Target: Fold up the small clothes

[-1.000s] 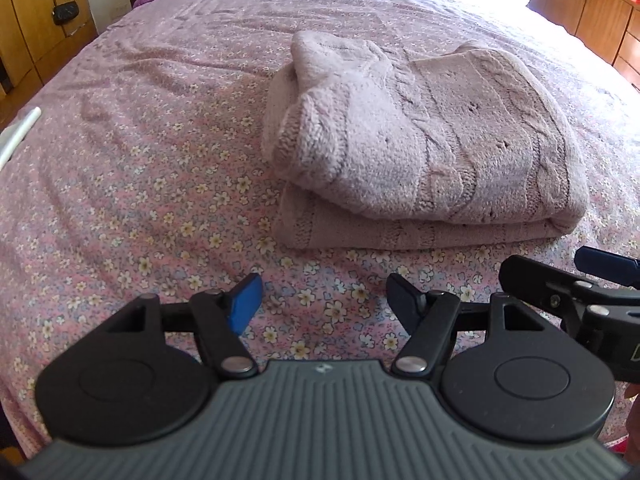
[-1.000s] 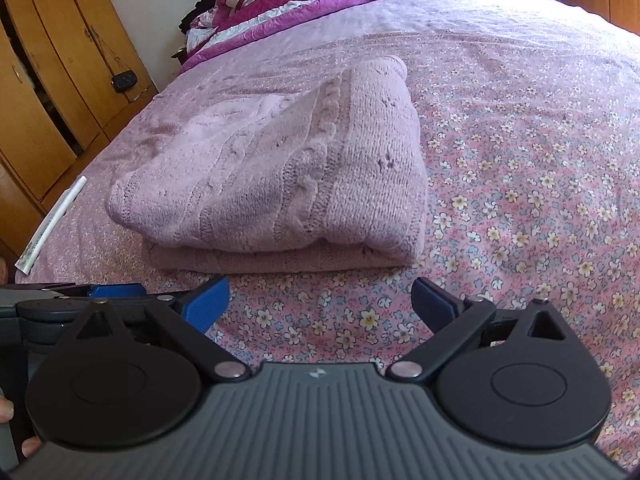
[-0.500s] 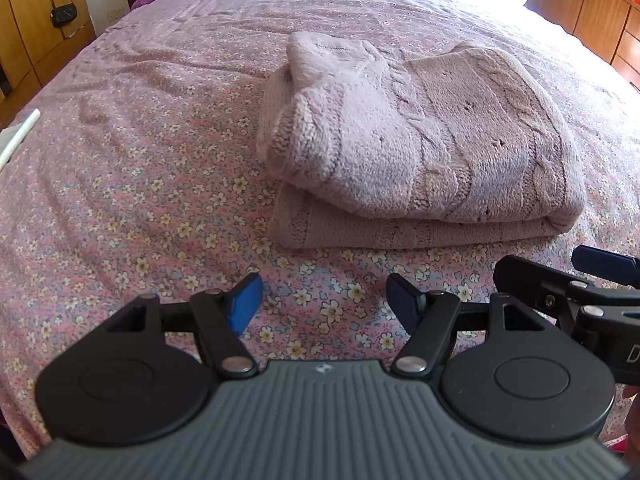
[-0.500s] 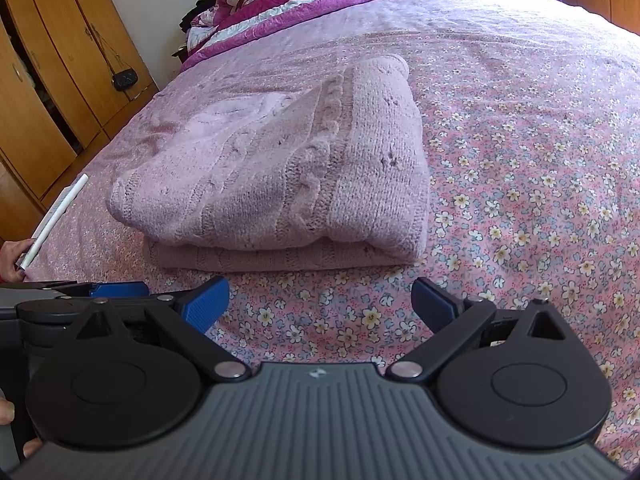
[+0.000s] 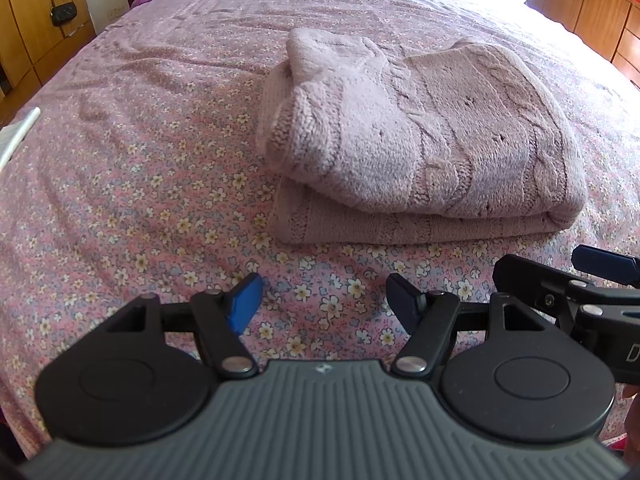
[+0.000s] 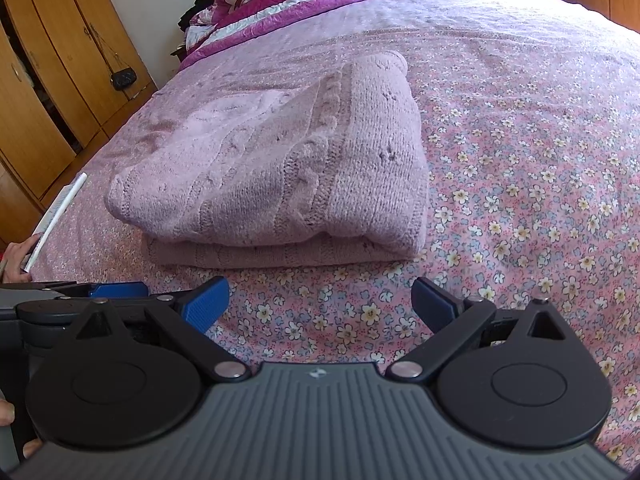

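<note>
Sweater (image 5: 432,148) — folded, lay on bed (image 5: 140,128) at 12 o'clock | left gripper (image 5: 322,300), right gripper (image 6: 320,300) — both spread, empty, near hem | step: fold judged done | next: tidy or withdraw

Sweater (image 5: 420,140): pale pink cable knit, fuzzy, matt, thick yarn. Bedspread (image 5: 140,160): thin floral cloth, matt, lightly creased. Quilt (image 6: 280,8) at far end: magenta, slight sheen. Wardrobe (image 6: 48,80): wood, semi-gloss. Left gripper (image 5: 322,300): black matt plastic arms, grey ribbed body, shiny metal rivets, blue textured pads (image 5: 244,300). Right gripper (image 6: 320,304): same build, pad grid texture clear. Booklet (image 6: 56,216): white paper, smooth.
</note>
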Tool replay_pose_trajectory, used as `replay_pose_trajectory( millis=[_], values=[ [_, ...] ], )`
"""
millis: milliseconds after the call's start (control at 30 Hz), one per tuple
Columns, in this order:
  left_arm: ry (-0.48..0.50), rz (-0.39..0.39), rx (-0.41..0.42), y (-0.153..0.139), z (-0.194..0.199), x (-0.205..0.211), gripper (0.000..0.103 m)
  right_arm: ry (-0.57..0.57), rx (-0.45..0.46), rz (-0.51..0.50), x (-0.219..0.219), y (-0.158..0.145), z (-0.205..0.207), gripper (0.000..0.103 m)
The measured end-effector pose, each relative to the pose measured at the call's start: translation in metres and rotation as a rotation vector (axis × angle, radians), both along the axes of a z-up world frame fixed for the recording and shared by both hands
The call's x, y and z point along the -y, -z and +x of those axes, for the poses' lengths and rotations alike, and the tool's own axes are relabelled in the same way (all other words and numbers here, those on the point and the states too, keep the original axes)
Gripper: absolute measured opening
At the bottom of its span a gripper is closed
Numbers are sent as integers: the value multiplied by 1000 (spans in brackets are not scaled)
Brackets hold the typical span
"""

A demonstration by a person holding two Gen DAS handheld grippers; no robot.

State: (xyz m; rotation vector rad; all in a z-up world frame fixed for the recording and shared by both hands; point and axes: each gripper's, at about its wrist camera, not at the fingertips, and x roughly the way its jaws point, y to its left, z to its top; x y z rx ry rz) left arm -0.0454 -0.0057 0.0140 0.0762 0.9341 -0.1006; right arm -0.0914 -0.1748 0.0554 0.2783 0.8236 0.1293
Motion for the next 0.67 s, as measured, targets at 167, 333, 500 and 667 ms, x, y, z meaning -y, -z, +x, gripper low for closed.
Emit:
replay_pose_trajectory(
  millis=[167, 333, 500, 667],
  values=[
    [0, -1, 0, 0, 0, 0, 70, -2, -1, -1, -1, 1, 0, 101],
    [0, -1, 0, 1, 0, 0, 70, -2, -1, -1, -1, 1, 0, 101],
    [0, -1, -1, 1, -1, 0, 70, -2, -2, -2, -1, 1, 0, 101],
    [0, -1, -4, 2, -1, 0, 70, -2, -1, -3, -1, 2, 0, 101]
  ],
)
